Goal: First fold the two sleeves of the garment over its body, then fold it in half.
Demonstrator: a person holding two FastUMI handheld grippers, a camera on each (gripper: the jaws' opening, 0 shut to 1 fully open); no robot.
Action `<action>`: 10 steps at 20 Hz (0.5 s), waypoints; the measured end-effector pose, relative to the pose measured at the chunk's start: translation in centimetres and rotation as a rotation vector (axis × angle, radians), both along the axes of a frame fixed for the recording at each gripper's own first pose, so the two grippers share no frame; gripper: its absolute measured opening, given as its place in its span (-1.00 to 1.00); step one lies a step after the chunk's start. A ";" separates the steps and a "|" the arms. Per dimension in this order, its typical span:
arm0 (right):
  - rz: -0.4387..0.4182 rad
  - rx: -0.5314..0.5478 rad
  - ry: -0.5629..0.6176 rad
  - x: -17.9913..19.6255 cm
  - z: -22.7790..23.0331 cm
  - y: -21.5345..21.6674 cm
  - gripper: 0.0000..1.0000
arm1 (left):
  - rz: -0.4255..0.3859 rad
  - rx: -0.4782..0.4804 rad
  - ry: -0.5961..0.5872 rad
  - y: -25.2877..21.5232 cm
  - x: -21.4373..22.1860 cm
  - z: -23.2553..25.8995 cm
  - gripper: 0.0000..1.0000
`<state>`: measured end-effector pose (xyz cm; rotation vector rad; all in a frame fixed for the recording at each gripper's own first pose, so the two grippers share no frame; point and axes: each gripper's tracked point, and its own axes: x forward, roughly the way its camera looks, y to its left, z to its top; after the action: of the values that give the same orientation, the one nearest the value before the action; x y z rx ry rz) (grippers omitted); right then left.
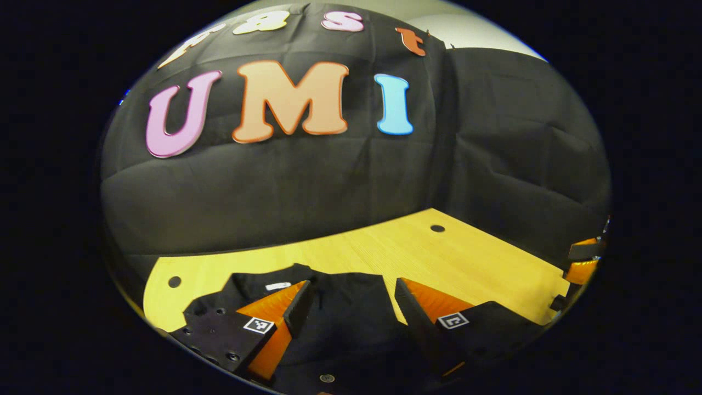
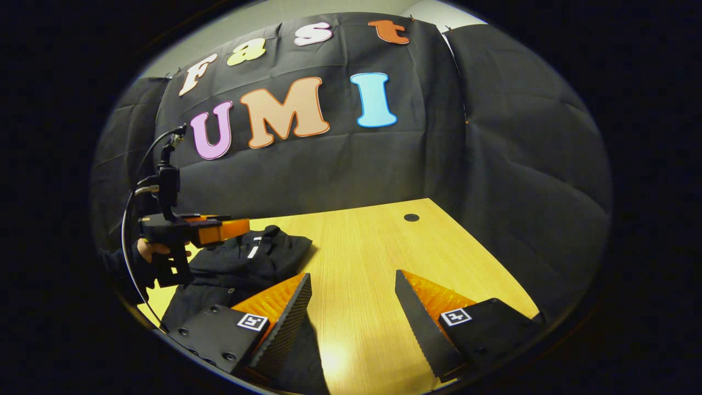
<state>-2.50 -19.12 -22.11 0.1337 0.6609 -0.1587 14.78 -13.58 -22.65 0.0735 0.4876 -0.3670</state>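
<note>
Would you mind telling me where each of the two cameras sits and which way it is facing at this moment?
Left gripper view: rides on the left tongs, open above the dark garment, facing across the wooden table to the booth wall; the right tongs peek in at its right edge.
Right gripper view: rides on the right tongs, open over bare table, facing the same wall; the left tongs and the hand holding them show at left, over the garment.
Shared: garment, table, wall.
</note>
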 end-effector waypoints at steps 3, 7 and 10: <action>0.056 0.030 -0.011 0.4 -0.1 0.2 0.97 | 0.128 -0.003 -0.029 4.1 -1.6 2.8 0.87; 0.128 0.042 -0.016 0.3 -0.6 0.9 0.97 | 0.270 0.030 -0.067 10.4 -6.2 5.1 0.86; 0.143 0.047 -0.029 -0.8 -0.2 2.7 0.96 | 0.328 0.064 -0.065 14.8 -11.0 5.9 0.83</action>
<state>-3.29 -16.39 -22.35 0.1329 0.6434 -0.0040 3.78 1.21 -16.77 0.0660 0.4381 -0.0276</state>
